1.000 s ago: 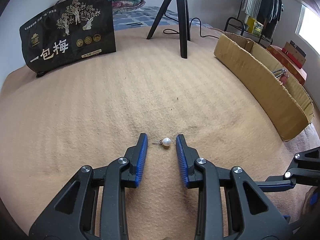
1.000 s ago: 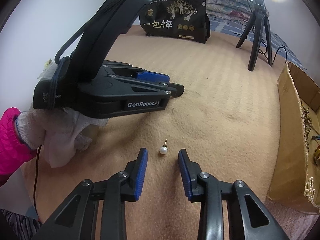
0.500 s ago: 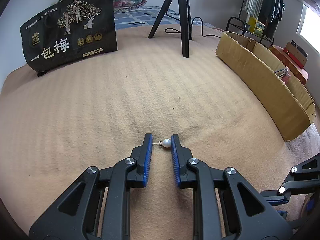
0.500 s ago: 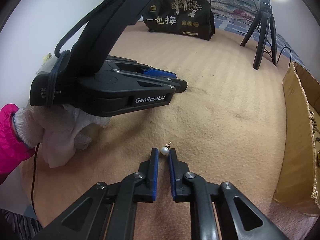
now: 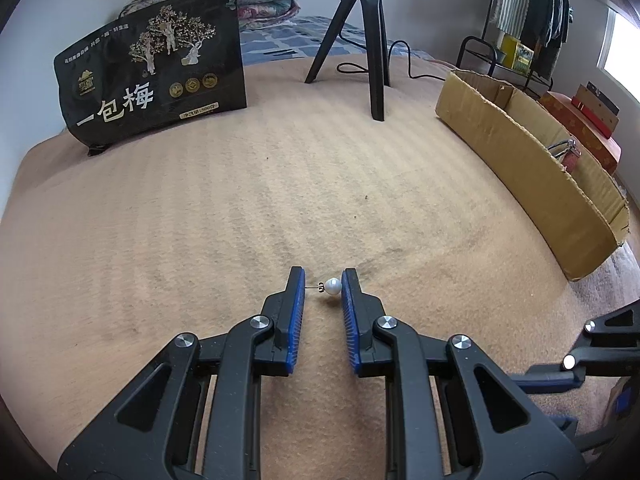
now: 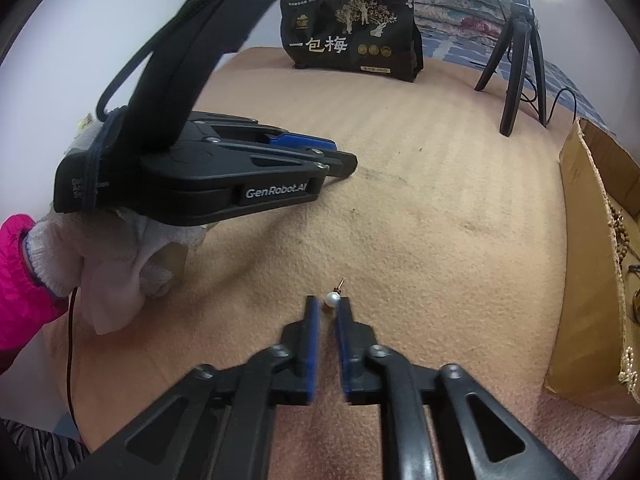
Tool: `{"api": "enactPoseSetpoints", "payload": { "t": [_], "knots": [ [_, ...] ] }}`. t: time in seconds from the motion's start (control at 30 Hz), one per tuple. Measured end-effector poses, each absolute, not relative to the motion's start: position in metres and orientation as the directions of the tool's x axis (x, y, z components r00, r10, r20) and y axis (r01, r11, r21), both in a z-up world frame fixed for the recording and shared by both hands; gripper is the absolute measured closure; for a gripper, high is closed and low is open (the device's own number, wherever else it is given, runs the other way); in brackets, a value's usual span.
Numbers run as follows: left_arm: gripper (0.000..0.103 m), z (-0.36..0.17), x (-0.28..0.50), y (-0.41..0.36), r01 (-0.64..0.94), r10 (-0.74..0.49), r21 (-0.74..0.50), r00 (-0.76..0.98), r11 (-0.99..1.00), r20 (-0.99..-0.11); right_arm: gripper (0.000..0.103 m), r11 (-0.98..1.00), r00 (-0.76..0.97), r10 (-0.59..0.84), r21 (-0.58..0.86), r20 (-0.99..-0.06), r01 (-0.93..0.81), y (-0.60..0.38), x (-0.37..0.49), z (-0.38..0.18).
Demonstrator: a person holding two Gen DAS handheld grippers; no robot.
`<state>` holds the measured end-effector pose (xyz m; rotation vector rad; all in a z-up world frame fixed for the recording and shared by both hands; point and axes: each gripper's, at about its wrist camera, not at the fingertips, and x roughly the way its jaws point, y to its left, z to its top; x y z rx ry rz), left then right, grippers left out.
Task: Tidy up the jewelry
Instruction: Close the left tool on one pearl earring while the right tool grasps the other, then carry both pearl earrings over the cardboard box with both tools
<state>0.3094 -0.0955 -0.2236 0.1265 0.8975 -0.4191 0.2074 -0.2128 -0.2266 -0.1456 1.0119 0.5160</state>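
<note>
While both point steeply down at the bed (image 5: 200,220), the left hand-held gripper (image 5: 323,286) pinches one pearl earring (image 5: 332,286) end to end; the right hand-held gripper (image 6: 329,307), its jaws just reopening slightly, brackets another pearl earring (image 6: 332,299), grip unclear.

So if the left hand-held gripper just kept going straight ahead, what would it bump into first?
Most likely the blanket just past its tips: the left hand-held gripper points steeply down, with a pearl earring already between its fingers. Depth is hard to judge.

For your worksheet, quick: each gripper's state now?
Left gripper: fingers just closed on a white pearl stud earring.
Right gripper: fingers just opening, another white pearl stud loose between them.
</note>
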Motion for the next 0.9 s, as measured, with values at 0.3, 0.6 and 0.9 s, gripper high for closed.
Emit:
{"api": "enactPoseSetpoints", "payload": {
  "t": [0.3, 0.6, 0.9],
  "knots": [
    [0.086, -0.226, 0.311, -0.093, 0.398, -0.292, -0.062, 0.551, 0.915, -0.782, 0.094, 0.875, 0.428, 0.321, 0.091, -0.845, -0.475, -0.209, 0.215, -0.231],
    [0.086, -0.214, 0.307, -0.091, 0.395, -0.296, -0.060, 0.570, 0.917, -0.766, 0.097, 0.887, 0.450, 0.340, 0.122, -0.826, -0.446, -0.224, 0.208, -0.219],
    [0.086, -0.177, 0.292, -0.111, 0.425, -0.334, -0.060, 0.607, 0.903, -0.721, 0.097, 0.903, 0.517, 0.351, 0.137, -0.781, -0.408, -0.262, 0.181, -0.181]
  ]
}}
